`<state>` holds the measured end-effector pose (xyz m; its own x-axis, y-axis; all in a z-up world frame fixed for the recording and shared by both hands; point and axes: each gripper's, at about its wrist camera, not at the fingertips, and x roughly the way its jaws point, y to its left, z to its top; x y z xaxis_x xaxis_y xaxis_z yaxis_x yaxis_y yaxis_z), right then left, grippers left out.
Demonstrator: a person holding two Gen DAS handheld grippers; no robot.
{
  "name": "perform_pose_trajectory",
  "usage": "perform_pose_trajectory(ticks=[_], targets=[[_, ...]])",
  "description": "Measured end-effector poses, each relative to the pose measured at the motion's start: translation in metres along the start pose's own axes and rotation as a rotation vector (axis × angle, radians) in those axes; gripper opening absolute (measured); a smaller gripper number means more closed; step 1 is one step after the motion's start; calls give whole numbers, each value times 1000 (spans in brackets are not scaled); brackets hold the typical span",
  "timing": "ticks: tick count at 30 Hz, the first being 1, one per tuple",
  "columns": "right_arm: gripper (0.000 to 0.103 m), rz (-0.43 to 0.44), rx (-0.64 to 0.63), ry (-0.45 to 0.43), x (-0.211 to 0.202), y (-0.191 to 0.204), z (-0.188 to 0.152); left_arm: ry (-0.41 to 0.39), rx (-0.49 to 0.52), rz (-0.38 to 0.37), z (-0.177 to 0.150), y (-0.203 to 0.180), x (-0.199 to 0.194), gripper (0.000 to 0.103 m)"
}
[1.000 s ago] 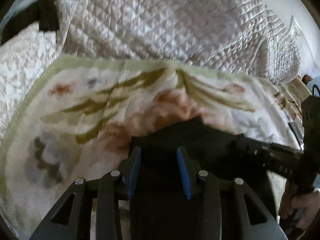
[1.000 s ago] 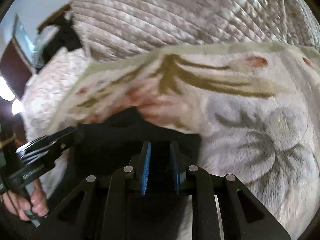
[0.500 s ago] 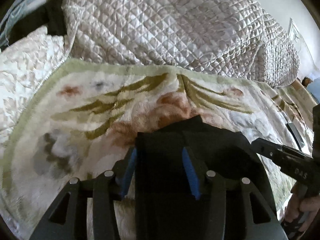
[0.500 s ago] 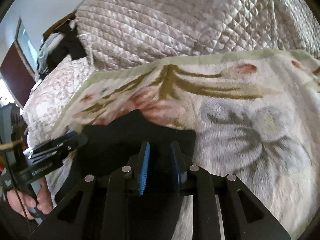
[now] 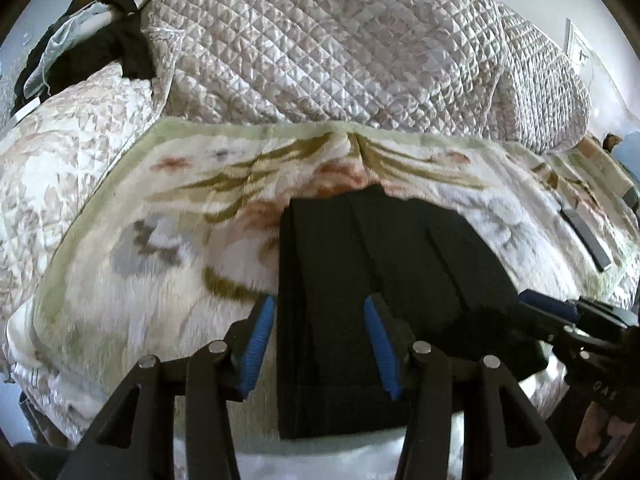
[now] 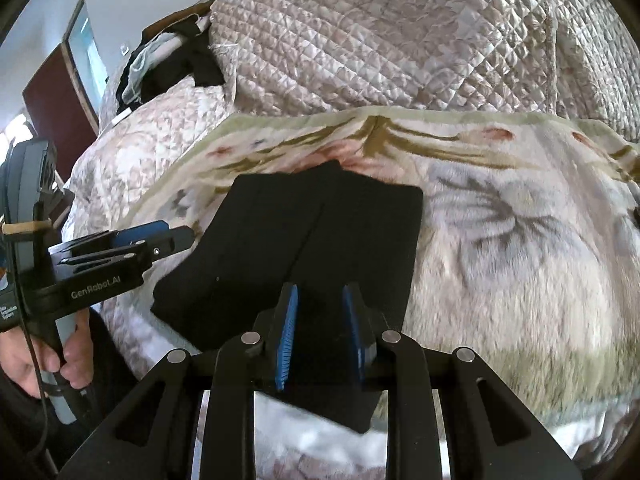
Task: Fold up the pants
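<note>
The black pants (image 5: pixel 380 260) lie folded into a flat rectangle on a floral blanket (image 5: pixel 160 240), with creases running lengthwise. My left gripper (image 5: pixel 318 308) hovers over the near left part of the pants. Its blue pads stand apart and press on nothing, so it is open. In the right wrist view the pants (image 6: pixel 320 232) spread ahead of my right gripper (image 6: pixel 320 294). That gripper is open by a narrow gap above the near edge of the cloth. Each gripper shows in the other's view: the right gripper (image 5: pixel 532 304) beside the pants' right edge, the left gripper (image 6: pixel 176 236) beside their left edge.
A quilted cover (image 5: pixel 340 60) is heaped behind the blanket (image 6: pixel 500 260). Dark clothes (image 5: pixel 100 48) are piled at the far left. A dark flat bar (image 5: pixel 586 240) lies on the blanket's right side. A hand (image 6: pixel 68 360) holds the left gripper's handle; a door (image 6: pixel 60 92) stands beyond.
Both grippers have drawn back toward the near edge of the bed, and their jaws stand a little wider. More of the folded pants now shows in front of them.
</note>
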<state>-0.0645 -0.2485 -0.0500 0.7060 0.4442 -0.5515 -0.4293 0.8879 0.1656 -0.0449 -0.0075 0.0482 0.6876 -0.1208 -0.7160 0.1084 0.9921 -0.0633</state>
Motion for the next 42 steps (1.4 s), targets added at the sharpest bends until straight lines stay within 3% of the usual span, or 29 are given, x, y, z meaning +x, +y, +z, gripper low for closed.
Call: perform_pose_trajectory(ticks=[6,19,26,42], targets=[[24,-20,-19,35,5,3,-15,42,0,7,-17,0,5,51],[27,-25,-45,9,11,3,-20,45,-31,-12,-23,5,10,52],[44,7,-51,18,10,6,-17,45,-34,-12,-22,5,9,51],[44,-35,0,23,11,-8,9,15,-36,-20,14,10,12,51]])
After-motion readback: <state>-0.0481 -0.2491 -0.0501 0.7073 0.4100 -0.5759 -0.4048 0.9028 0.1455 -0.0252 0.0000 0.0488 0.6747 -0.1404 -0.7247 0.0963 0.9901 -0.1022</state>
